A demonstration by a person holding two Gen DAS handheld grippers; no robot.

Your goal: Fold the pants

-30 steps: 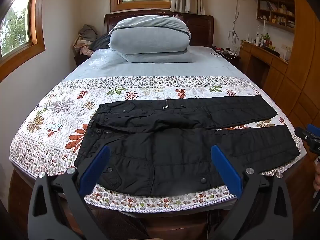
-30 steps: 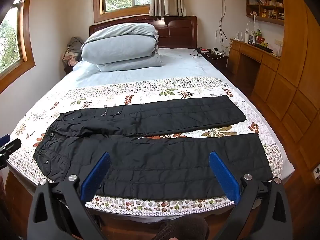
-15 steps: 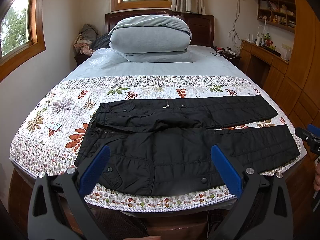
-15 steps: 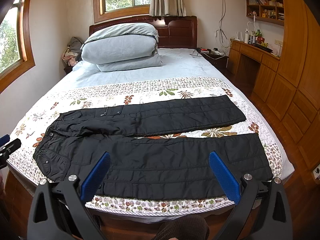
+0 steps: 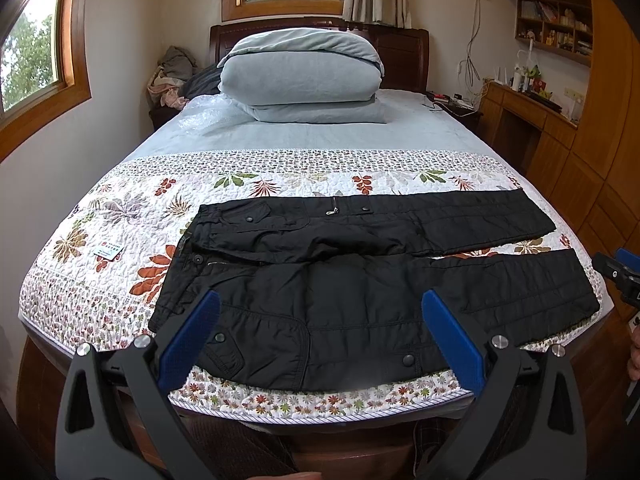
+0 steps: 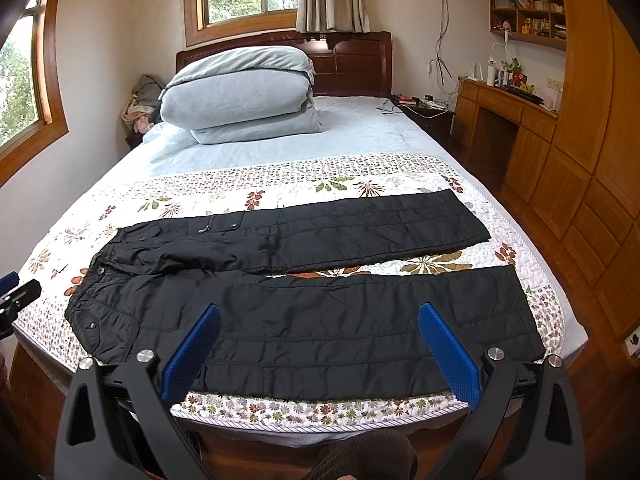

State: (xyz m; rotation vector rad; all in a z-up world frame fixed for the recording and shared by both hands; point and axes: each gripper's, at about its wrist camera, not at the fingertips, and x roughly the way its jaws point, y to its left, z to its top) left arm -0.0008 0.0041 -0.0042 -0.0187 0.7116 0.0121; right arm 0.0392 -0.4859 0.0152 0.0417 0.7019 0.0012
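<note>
Black quilted pants (image 5: 360, 276) lie flat across the foot of the bed, waist at the left, both legs spread apart toward the right; they also show in the right wrist view (image 6: 304, 304). My left gripper (image 5: 320, 308) is open and empty, held above the near bed edge over the waist half. My right gripper (image 6: 319, 312) is open and empty, above the near leg. The right gripper's tip shows at the right edge of the left wrist view (image 5: 618, 272); the left gripper's tip shows at the left edge of the right wrist view (image 6: 16, 296).
The floral quilt (image 5: 132, 216) covers the bed's near half. A folded blue duvet (image 5: 300, 76) sits near the headboard. A small card (image 5: 107, 249) lies on the quilt left of the waist. Wooden cabinets (image 6: 580, 184) and a desk stand on the right.
</note>
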